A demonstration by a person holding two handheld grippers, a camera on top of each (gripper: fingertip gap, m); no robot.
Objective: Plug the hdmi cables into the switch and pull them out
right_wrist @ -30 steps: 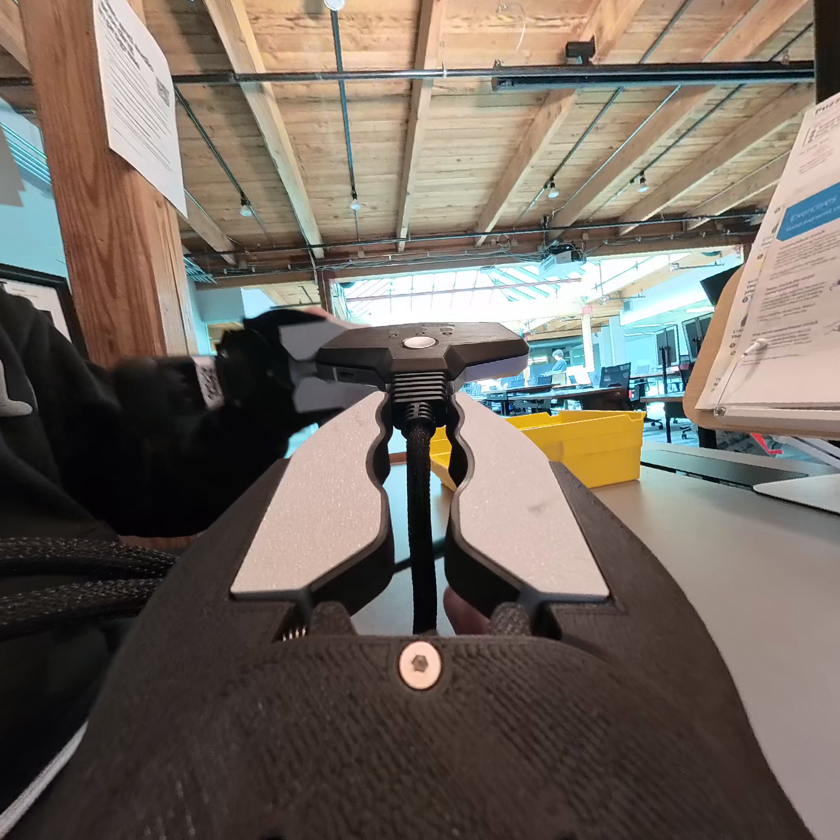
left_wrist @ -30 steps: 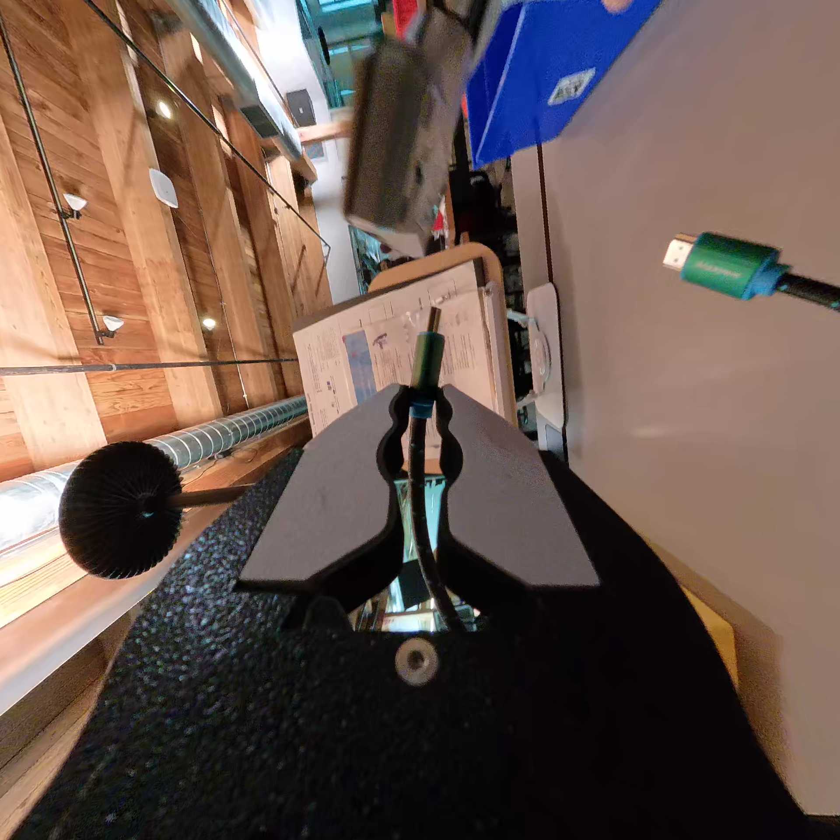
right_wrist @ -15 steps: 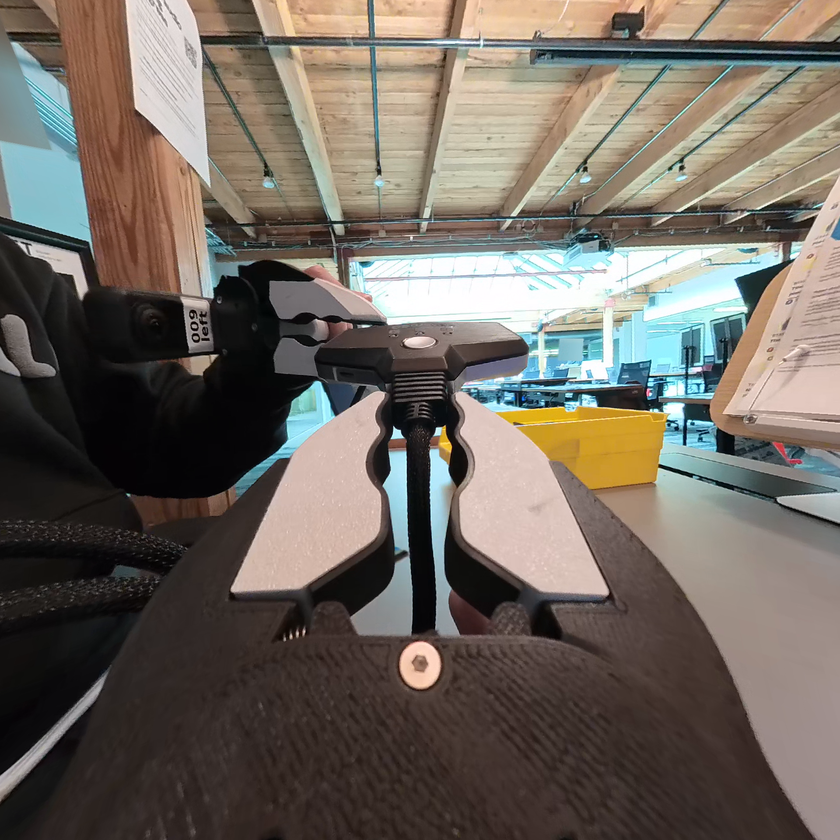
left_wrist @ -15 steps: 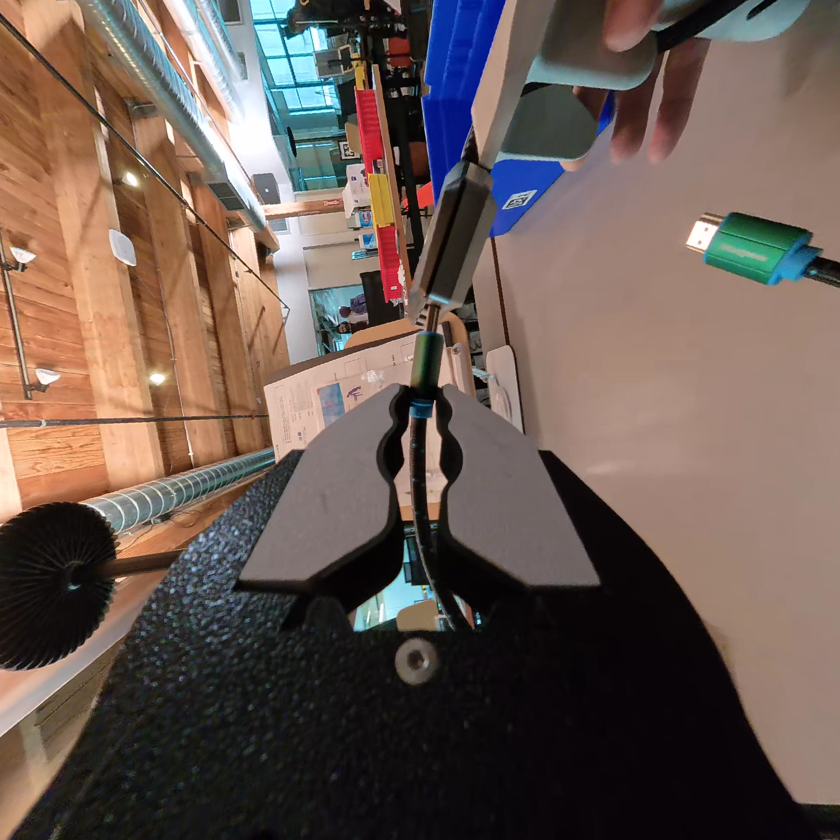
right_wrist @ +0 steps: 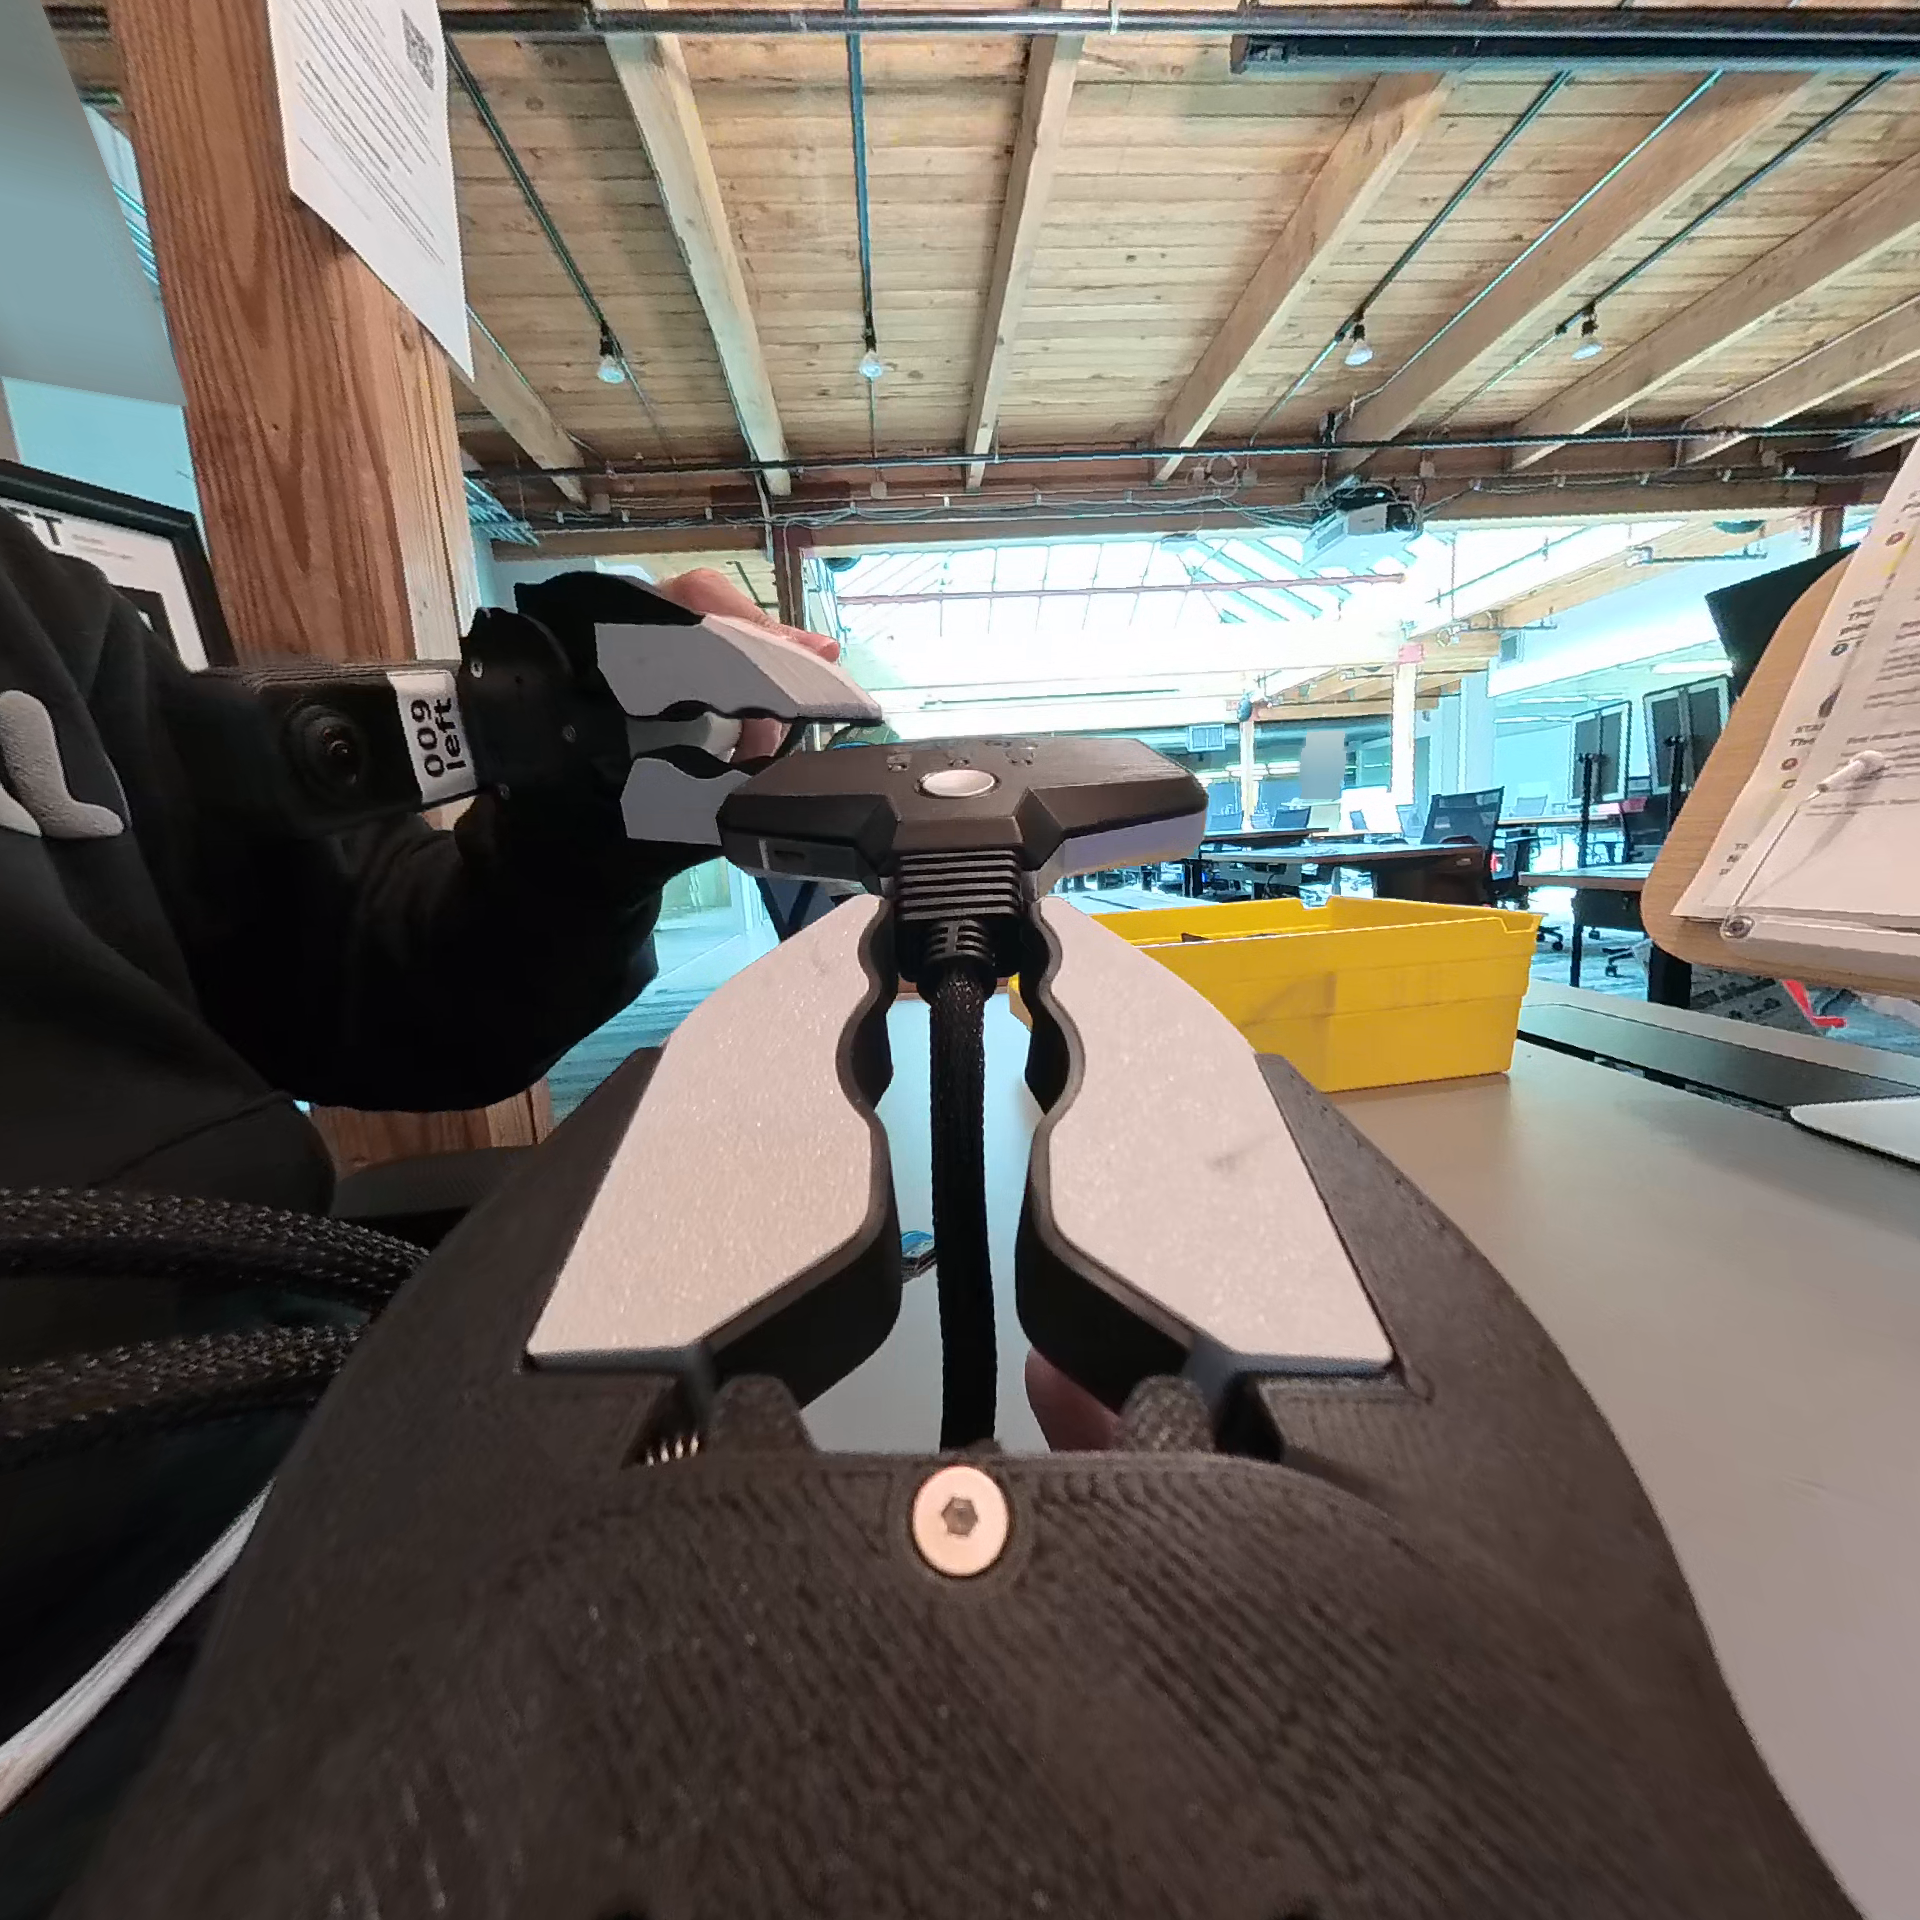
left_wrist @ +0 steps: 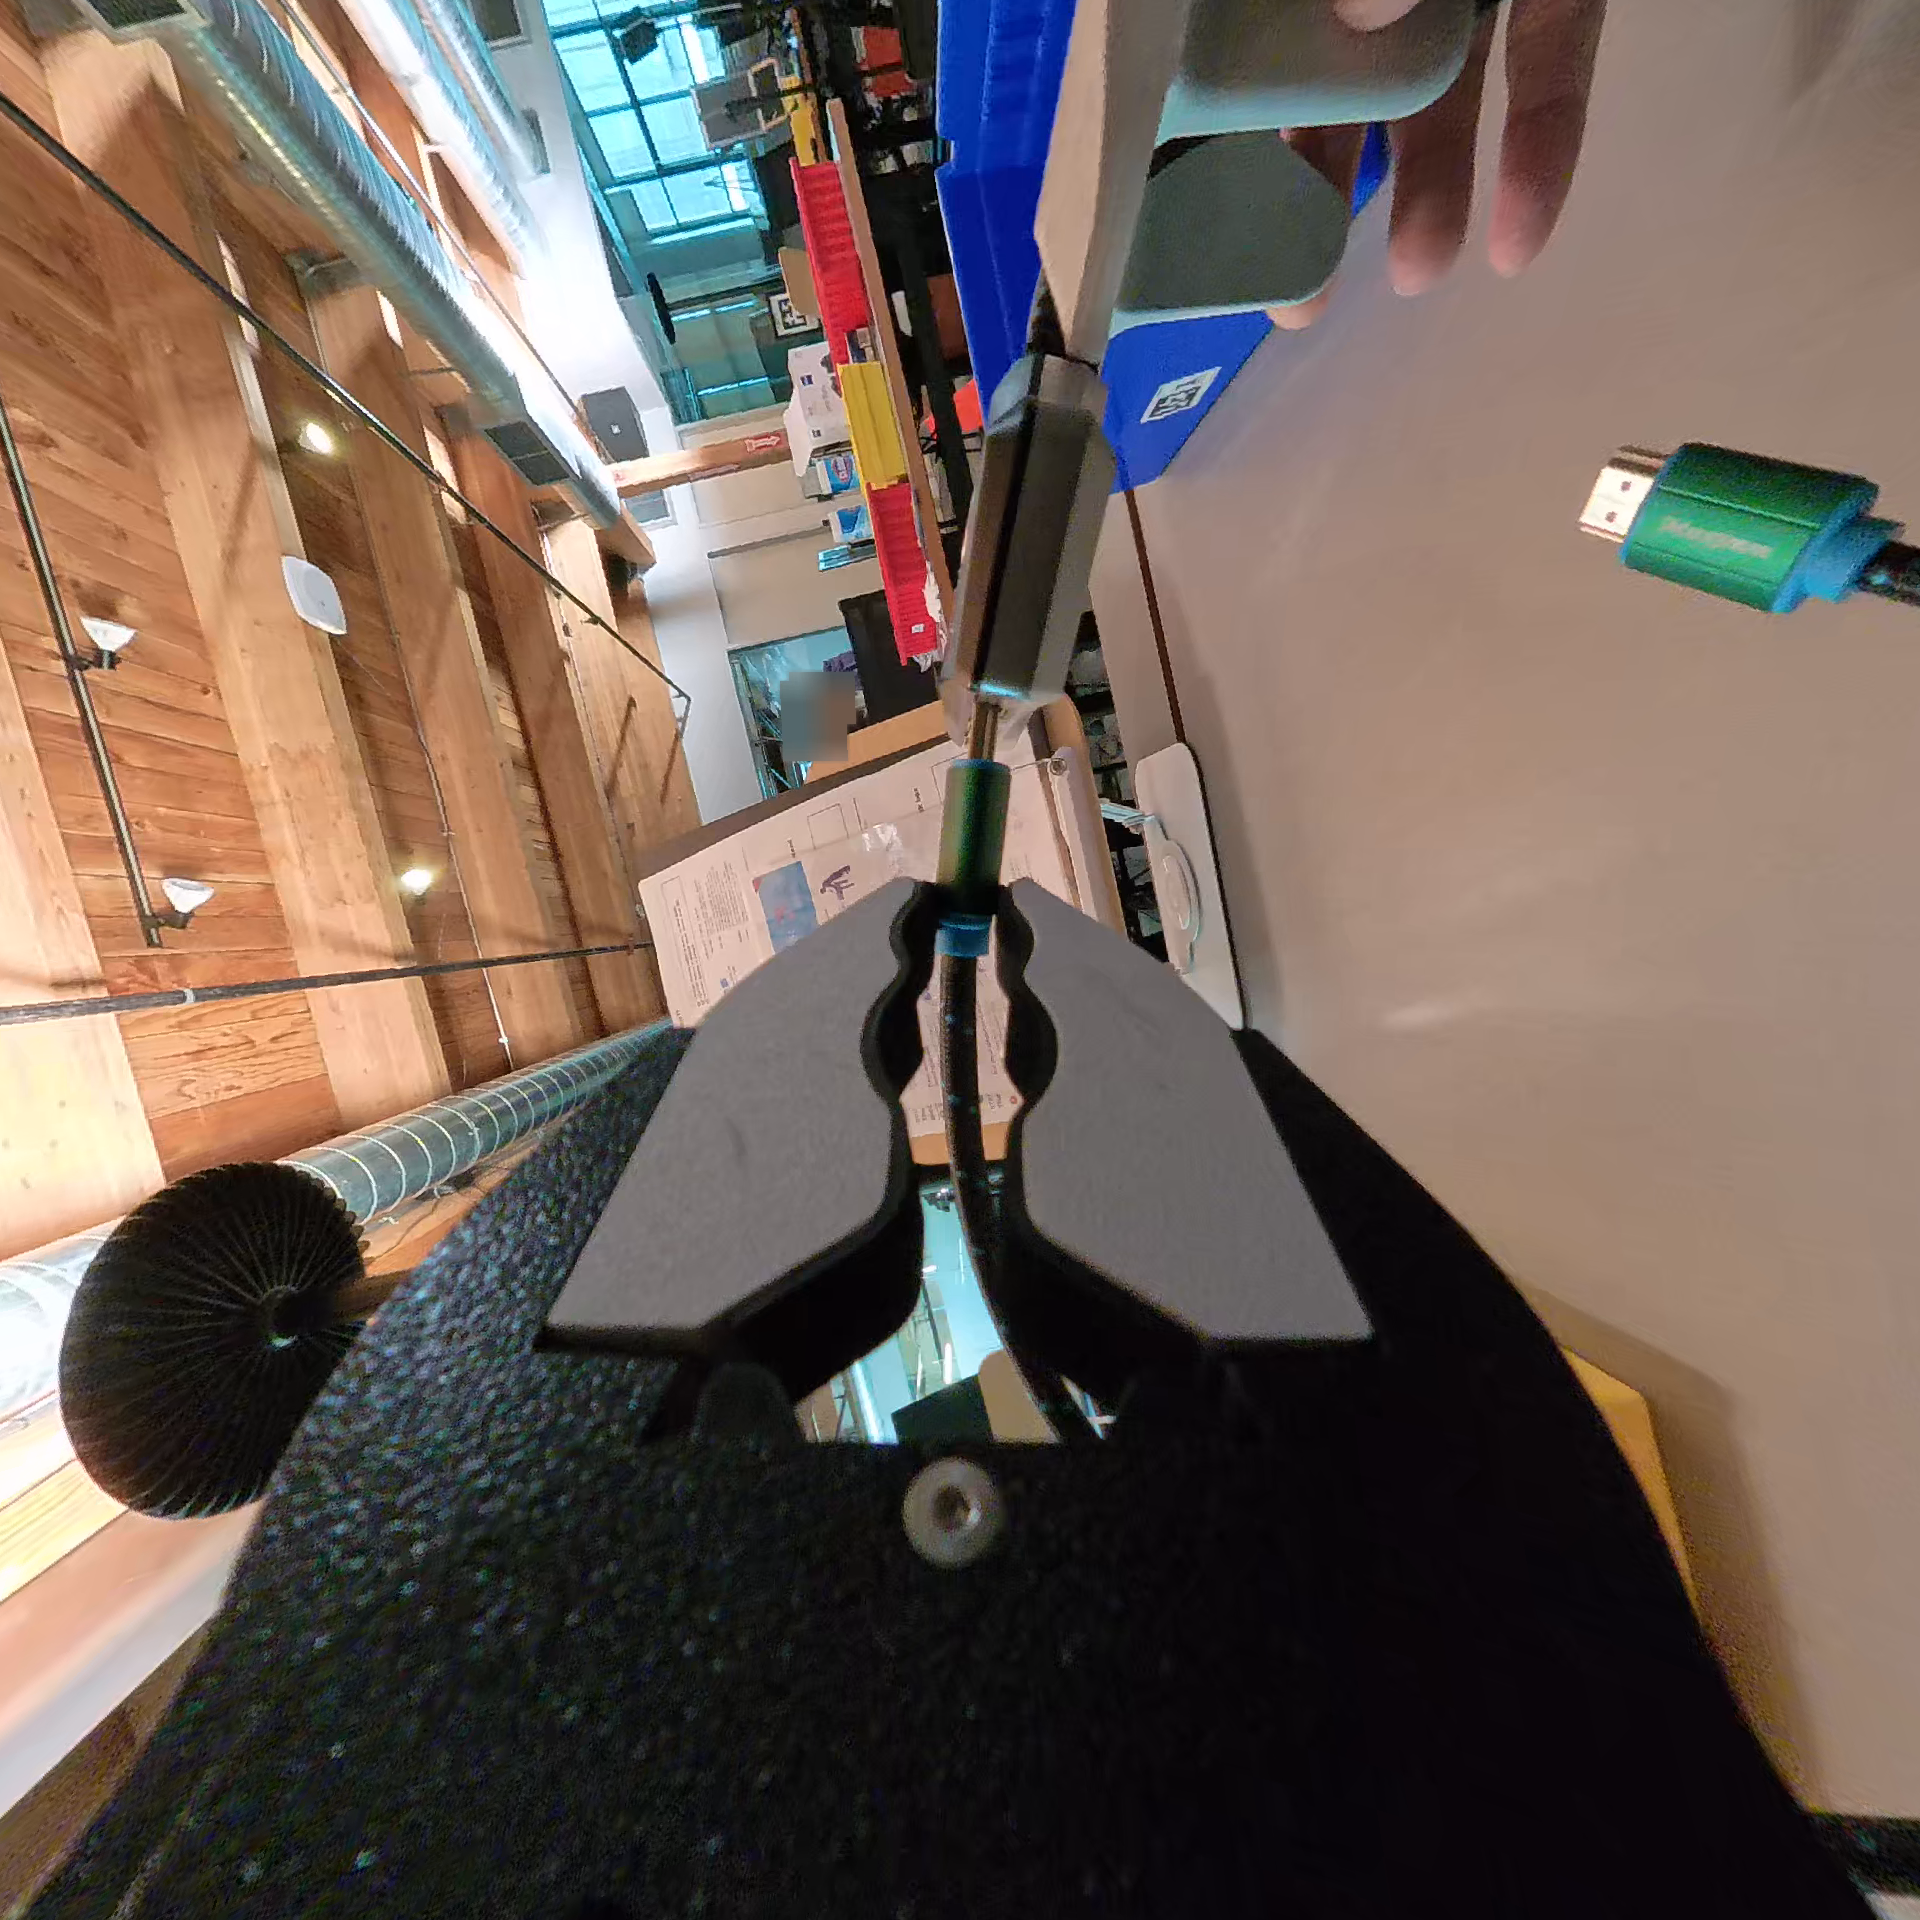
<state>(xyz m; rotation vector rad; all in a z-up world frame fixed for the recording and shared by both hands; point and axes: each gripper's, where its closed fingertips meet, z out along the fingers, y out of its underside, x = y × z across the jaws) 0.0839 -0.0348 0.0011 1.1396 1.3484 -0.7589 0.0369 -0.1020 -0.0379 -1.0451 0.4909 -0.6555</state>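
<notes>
Left tongs [left_wrist: 961,914] clamped on green HDMI plug [left_wrist: 968,821], cable trailing back between fingers. Switch [left_wrist: 1023,540] dead ahead of tips, long axis in line with plug; metal tip at port mouth, seating depth unclear. Right tongs [right_wrist: 956,935] clamped on switch's cable collar [right_wrist: 956,888], bracing. Second green plug [left_wrist: 1745,540] lies off to right of left tongs, free on table [left_wrist: 1507,935]. Judgement: next move is straight push along shared axis.

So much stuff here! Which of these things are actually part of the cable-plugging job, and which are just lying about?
Part of the job:
- black switch, held by its cable in the right tool
- green HDMI plug in the left tool, at the switch's port
- second green HDMI plug, lying free on the table

Just lying about:
- yellow bin
- blue bin
- clipboard with paper
</notes>
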